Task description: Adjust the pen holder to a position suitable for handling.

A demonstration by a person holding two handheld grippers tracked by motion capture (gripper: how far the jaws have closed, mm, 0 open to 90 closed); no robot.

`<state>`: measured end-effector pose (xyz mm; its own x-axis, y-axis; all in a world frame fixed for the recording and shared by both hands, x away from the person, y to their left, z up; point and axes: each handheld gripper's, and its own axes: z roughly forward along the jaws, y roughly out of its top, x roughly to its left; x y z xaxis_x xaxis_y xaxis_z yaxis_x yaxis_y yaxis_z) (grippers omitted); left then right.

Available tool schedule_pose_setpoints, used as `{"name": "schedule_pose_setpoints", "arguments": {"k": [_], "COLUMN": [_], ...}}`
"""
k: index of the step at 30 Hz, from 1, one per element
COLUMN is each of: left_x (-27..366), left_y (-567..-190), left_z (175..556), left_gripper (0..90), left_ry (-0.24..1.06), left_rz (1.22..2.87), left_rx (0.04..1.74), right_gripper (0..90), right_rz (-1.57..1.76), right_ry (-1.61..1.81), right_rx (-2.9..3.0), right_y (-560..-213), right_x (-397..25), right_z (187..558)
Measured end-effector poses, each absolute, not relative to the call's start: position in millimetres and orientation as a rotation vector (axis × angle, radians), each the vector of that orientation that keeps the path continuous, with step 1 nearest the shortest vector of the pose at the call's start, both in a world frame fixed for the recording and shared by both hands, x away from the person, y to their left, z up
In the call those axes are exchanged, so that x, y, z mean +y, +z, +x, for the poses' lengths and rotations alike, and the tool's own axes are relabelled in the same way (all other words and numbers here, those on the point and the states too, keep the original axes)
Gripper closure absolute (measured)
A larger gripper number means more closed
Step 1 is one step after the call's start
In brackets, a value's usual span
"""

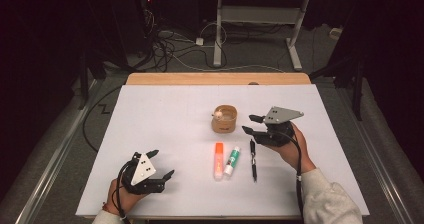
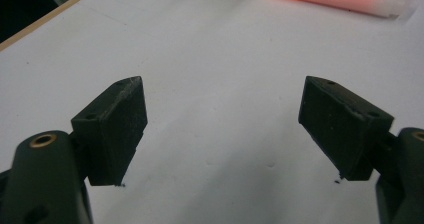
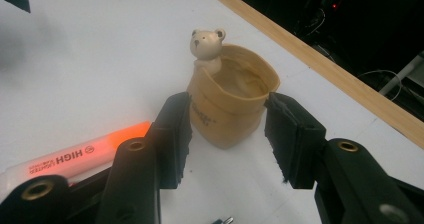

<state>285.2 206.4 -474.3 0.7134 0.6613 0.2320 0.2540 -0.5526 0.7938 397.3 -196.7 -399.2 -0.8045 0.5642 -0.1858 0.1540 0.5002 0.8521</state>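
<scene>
Two grippers, both wide open | right gripper [image 1: 255,123] near bear cup [image 1: 224,118], fingers [image 3: 172,134] on each side (not touching) | left gripper [image 1: 161,164] low over white tabletop [image 1: 165,114], holding nothing

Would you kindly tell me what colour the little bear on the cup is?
Cream-white; the bear shows best in the right gripper view.
</scene>
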Motion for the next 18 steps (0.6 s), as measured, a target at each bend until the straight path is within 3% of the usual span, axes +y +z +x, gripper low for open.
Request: {"name": "schedule_pose_setpoints", "arguments": {"k": [18], "left_x": [206.3], "left_y": [-473.8], "left_z": [284.5], "left_gripper": [18.7], "left_ry": [0.676], "left_rz": [2.145], "left_rx": [0.689], "right_gripper": [46.4], "right_rz": [0.544], "right_ry": [1.241], "right_rx": [2.191], "right_y": [-405.5], "right_x": [-227.3], "right_z": [354.5]}}
